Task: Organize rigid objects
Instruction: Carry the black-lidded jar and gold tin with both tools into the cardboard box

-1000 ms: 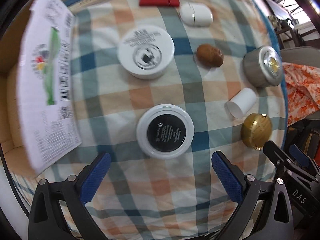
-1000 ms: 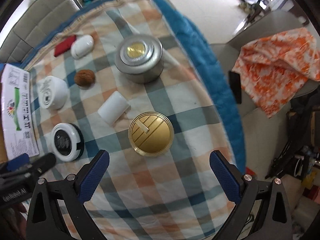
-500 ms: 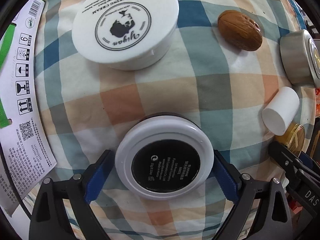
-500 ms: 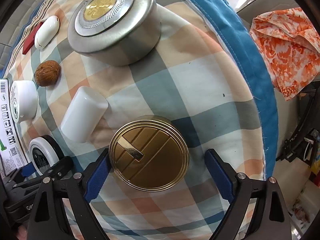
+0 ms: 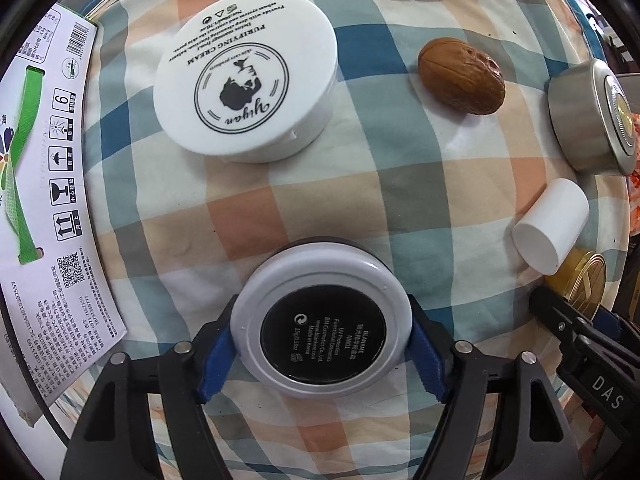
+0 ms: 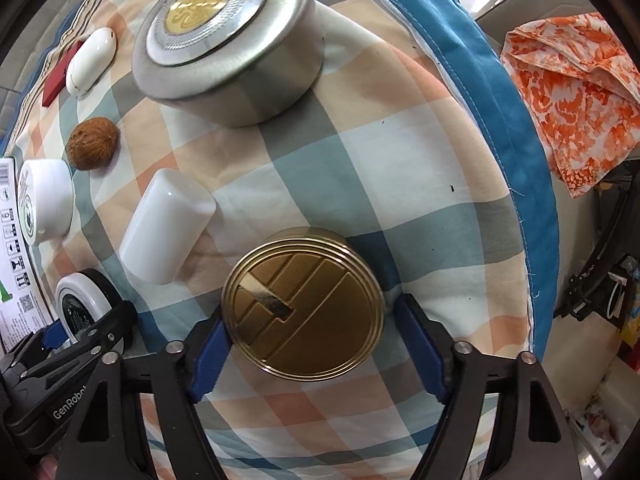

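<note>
With both tools just having closed in, left tool [image 5: 322, 344] pads now press the black-faced white compact [image 5: 322, 316] at 6 o'clock, right tool [image 6: 310, 344] hugs the gold tin [image 6: 302, 306] likewise, right pad maybe not touching, so both lifts look ready.

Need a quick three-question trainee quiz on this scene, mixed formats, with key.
1. What sits between the fingers of the left gripper? A walnut; B compact; C silver tin.
2. True or false: the white cylinder stands upright.
3. In the left wrist view, what lies between the cream jar and the silver tin?

Key
1. B; the jaws have just been closing on it.
2. False; it lies on its side.
3. The walnut.
</note>
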`<state>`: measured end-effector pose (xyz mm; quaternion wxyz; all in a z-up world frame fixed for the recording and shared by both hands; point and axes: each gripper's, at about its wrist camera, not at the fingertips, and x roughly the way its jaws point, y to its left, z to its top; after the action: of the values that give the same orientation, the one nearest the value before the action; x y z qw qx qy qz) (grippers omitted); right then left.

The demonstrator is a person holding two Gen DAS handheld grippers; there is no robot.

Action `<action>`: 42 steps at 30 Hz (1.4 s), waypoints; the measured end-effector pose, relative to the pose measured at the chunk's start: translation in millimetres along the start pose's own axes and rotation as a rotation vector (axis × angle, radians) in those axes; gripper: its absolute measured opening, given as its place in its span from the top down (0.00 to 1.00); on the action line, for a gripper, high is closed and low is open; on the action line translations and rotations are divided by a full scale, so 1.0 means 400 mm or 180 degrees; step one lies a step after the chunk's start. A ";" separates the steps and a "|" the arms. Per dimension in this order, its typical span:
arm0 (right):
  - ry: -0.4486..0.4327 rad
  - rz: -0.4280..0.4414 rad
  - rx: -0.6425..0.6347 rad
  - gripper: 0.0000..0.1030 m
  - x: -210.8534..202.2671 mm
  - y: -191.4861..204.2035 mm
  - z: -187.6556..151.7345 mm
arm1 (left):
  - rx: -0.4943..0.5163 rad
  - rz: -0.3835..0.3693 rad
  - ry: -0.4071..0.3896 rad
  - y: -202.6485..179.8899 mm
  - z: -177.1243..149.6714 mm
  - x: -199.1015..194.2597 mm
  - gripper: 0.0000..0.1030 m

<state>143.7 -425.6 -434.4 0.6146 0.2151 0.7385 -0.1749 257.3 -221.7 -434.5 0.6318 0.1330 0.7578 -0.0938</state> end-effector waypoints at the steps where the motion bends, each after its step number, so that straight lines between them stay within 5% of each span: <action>1: 0.0000 -0.0036 -0.0031 0.32 0.000 0.007 0.002 | -0.0004 0.0001 -0.0004 -0.003 -0.003 0.004 0.28; 19: -0.0074 -0.0173 -0.0175 0.35 -0.045 0.075 -0.047 | 0.0073 0.0099 -0.0194 -0.071 -0.078 0.013 0.29; 33: -0.0205 -0.0014 -0.0374 0.36 -0.132 0.086 -0.137 | 0.0098 0.0012 -0.0583 -0.090 -0.202 -0.158 0.29; 42: -0.0384 0.0111 -0.0642 0.36 -0.250 0.103 -0.217 | -0.0044 -0.0172 -0.0885 -0.010 -0.277 -0.315 0.29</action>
<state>108.6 -355.5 -320.0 0.6793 0.1542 0.7102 -0.1016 173.8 -201.5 -290.6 0.7288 0.0939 0.6669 -0.1231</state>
